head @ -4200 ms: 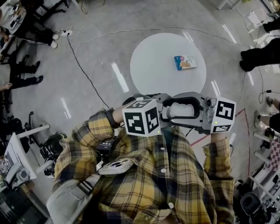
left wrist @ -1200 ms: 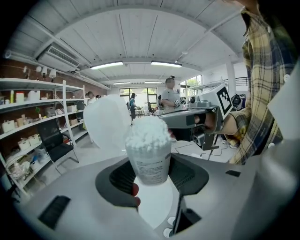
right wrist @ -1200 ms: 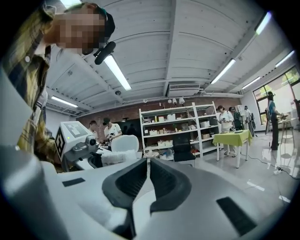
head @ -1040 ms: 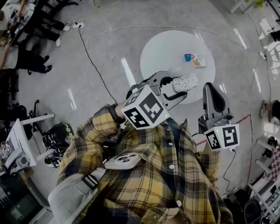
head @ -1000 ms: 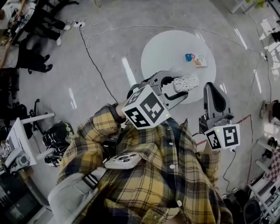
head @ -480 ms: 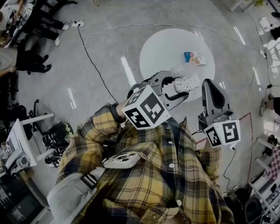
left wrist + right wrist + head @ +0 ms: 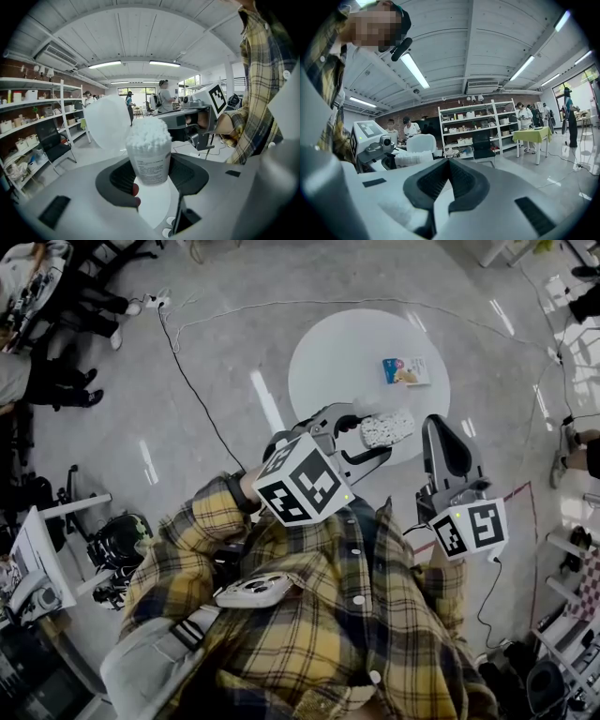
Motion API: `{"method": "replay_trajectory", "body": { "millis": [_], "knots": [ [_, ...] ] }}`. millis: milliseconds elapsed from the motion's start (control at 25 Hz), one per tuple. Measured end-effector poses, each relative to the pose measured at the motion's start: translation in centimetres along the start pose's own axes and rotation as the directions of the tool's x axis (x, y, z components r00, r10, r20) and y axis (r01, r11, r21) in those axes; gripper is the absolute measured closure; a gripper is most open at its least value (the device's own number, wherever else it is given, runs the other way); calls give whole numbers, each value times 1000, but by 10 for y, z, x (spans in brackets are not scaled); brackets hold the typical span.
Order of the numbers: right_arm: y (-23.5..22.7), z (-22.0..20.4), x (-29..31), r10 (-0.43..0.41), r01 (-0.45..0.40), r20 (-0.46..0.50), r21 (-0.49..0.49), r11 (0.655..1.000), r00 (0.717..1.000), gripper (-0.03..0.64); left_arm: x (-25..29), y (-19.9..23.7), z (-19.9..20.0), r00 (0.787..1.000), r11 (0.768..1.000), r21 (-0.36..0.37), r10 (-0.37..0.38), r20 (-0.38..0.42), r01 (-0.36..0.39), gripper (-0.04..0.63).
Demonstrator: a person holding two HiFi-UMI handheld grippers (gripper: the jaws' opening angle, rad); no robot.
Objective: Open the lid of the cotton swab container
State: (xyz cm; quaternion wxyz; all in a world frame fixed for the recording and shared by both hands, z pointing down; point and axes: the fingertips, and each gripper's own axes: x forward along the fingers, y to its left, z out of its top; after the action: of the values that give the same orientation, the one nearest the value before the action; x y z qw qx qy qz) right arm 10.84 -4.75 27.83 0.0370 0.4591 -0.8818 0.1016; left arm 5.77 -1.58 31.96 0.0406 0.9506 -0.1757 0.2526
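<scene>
My left gripper (image 7: 373, 435) is shut on a clear cotton swab container (image 7: 387, 427), gripping its labelled body (image 7: 150, 164). The white swab heads (image 7: 149, 136) show at the uncovered top, and the round translucent lid (image 7: 108, 123) hangs swung aside to the left. My right gripper (image 7: 439, 432) stands apart to the right of the container, shut with nothing between its jaws (image 7: 449, 164). From the right gripper view, the left gripper (image 7: 370, 145) and the swabs (image 7: 412, 158) show at the left.
Below the grippers stands a round white table (image 7: 347, 352) with a small colourful box (image 7: 405, 371) on it. Cables run across the grey floor (image 7: 187, 390). Shelving (image 7: 478, 126), a green-covered table (image 7: 532, 135) and several people stand around the room.
About four seconds ago my right gripper was up against the container in the left gripper; it now stands clear to the right. Over the last second only the head view shifted slightly.
</scene>
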Motion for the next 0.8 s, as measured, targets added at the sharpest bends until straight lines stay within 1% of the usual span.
{"method": "replay_trajectory", "body": {
  "millis": [160, 800],
  "knots": [
    [1, -3, 1, 5, -5, -17, -2, 1000, 1000, 601, 0, 0, 0, 1000, 1000, 0, -3, -1, 3, 380],
    [1, -3, 0, 13, -13, -17, 12, 1000, 1000, 600, 2, -4, -6, 1000, 1000, 4, -17, -20, 17, 380]
  ]
}}
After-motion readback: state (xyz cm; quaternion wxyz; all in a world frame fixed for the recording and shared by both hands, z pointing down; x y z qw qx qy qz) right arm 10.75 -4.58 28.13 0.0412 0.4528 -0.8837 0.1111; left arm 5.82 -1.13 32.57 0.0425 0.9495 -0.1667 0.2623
